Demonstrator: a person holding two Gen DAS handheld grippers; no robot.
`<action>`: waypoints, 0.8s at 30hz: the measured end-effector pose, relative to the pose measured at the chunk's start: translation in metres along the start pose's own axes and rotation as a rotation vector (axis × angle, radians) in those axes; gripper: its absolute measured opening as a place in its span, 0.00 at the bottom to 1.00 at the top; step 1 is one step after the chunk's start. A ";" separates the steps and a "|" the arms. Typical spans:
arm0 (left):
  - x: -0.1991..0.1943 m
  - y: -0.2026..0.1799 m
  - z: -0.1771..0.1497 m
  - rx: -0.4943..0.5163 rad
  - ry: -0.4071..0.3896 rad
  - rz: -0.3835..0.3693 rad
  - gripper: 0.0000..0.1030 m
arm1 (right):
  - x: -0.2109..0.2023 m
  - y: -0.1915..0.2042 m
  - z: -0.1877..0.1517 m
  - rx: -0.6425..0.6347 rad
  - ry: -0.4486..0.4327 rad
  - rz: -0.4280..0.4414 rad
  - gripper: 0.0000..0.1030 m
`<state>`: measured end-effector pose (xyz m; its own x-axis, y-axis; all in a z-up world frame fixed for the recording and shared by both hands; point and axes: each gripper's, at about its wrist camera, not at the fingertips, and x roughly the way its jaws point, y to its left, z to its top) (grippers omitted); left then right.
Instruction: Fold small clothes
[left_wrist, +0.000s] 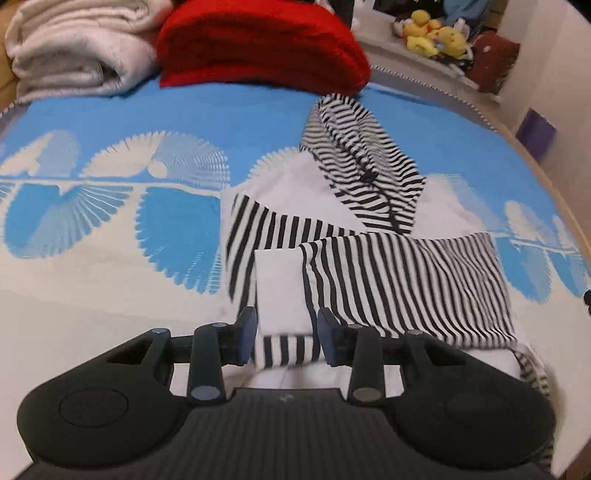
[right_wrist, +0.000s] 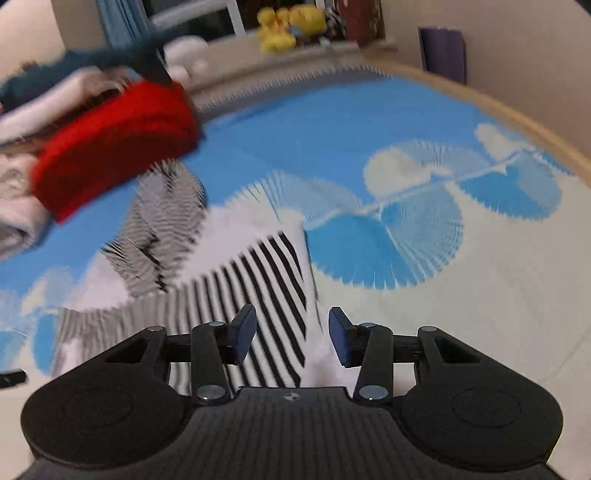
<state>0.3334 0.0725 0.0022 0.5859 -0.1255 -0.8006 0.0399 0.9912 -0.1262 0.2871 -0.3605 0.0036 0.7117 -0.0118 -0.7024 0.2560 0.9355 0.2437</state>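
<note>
Left wrist view: the striped hooded garment (left_wrist: 369, 266) lies on the blue-and-white bedspread (left_wrist: 147, 110), hood toward the red folded blanket (left_wrist: 258, 44). The left gripper (left_wrist: 287, 338) has its jaws spread on either side of a striped cuff. The right gripper (right_wrist: 291, 332), jaws also spread, straddles the garment's right edge, with bare bedspread stretching right toward the wooden bed rim (right_wrist: 498, 110)
</note>
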 end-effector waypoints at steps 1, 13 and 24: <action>-0.013 0.000 -0.005 0.010 -0.015 -0.002 0.39 | -0.015 -0.002 0.002 -0.006 -0.012 0.023 0.44; -0.139 -0.022 -0.072 0.076 -0.143 0.105 0.52 | -0.114 -0.024 -0.052 -0.123 -0.106 0.066 0.44; -0.214 -0.036 -0.113 0.124 -0.239 0.120 0.66 | -0.189 -0.013 -0.104 -0.222 -0.344 0.058 0.52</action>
<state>0.1151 0.0593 0.1120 0.7660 -0.0079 -0.6428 0.0486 0.9978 0.0456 0.0808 -0.3339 0.0634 0.9075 -0.0392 -0.4181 0.0888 0.9911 0.0996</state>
